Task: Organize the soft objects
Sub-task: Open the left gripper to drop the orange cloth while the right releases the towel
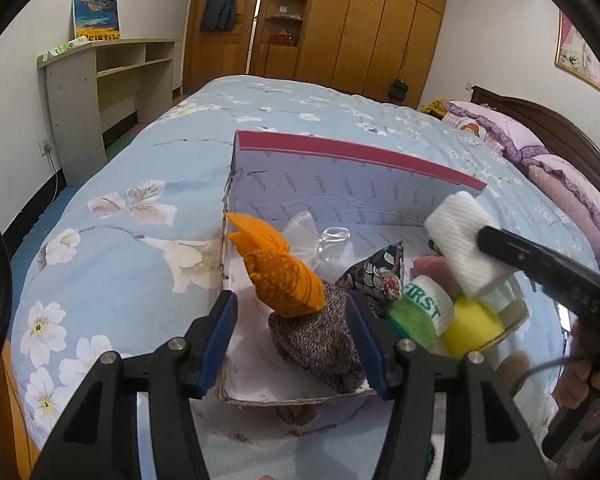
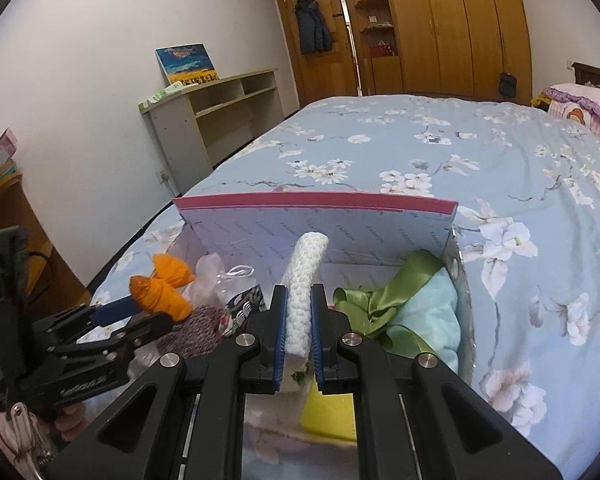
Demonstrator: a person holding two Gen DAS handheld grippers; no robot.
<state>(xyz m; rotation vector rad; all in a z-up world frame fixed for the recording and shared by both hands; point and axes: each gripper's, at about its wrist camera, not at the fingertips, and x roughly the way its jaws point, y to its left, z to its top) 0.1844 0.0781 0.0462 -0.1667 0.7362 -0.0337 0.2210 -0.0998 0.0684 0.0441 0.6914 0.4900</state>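
Note:
A shallow cardboard box point(image 1: 340, 176) with a raised pink-edged lid point(image 2: 312, 200) lies on the bed. My left gripper point(image 1: 296, 328) is open over the box, its pads either side of an orange cloth toy point(image 1: 280, 276) lying on a speckled knit piece point(image 1: 320, 340). My right gripper point(image 2: 299, 336) is shut on a white knitted roll point(image 2: 304, 280), held above the box; the roll also shows in the left wrist view point(image 1: 464, 240). In the box lie a green band marked FIRST point(image 1: 420, 312), a yellow sponge point(image 1: 474, 328), a dark patterned pouch point(image 1: 380, 272), green ribbon point(image 2: 384, 292) and pale teal cloth point(image 2: 432, 308).
The bed point(image 2: 420, 140) has a light blue flowered cover. Purple pillows point(image 1: 540, 148) lie by the wooden headboard. A shelf unit point(image 1: 100, 80) stands by the left wall, wardrobes point(image 2: 440, 20) at the back. A white sheer bag point(image 1: 304, 232) and clear plastic point(image 1: 332, 240) also lie in the box.

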